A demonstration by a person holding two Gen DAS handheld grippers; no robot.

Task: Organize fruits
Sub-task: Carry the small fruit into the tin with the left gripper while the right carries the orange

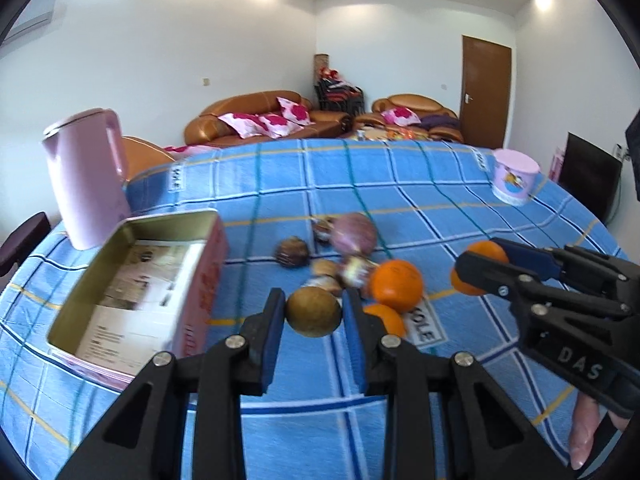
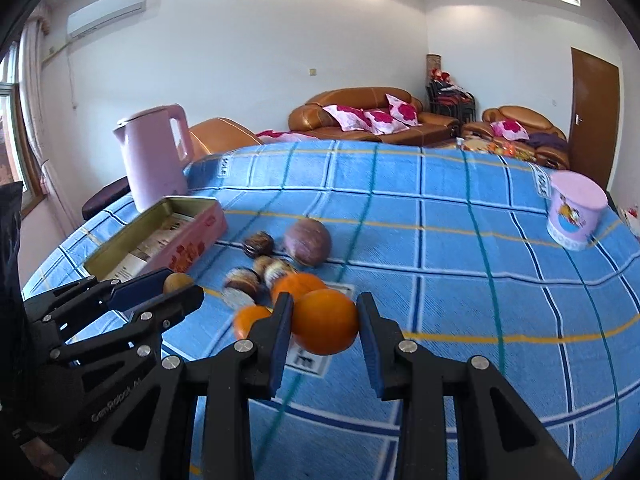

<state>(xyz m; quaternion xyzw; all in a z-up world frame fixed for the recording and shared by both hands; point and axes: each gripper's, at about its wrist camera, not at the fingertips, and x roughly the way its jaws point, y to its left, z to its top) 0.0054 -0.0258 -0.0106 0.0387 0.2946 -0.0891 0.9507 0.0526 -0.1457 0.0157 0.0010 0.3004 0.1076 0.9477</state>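
Note:
My left gripper (image 1: 312,304) is shut on a round brown fruit (image 1: 314,314), held a little above the blue checked tablecloth (image 1: 400,184). In the right wrist view the same left gripper (image 2: 180,285) and brown fruit (image 2: 176,281) show at the left. My right gripper (image 2: 325,308) is shut on an orange (image 2: 324,324), also lifted off the cloth; that right gripper (image 1: 480,261) with its orange (image 1: 486,250) appears at the right of the left wrist view. Two more oranges (image 1: 396,284) (image 1: 386,318), a purple fruit (image 1: 354,234) and several small dark fruits (image 1: 292,253) lie in a cluster on the cloth.
An open pink tin (image 1: 136,280) with papers inside sits left of the cluster. Behind the tin stands a pink kettle (image 1: 86,176). A pink lidded cup (image 1: 514,176) stands at the far right. Sofas and a door lie beyond the table. A person's fingers (image 1: 584,436) show at the lower right.

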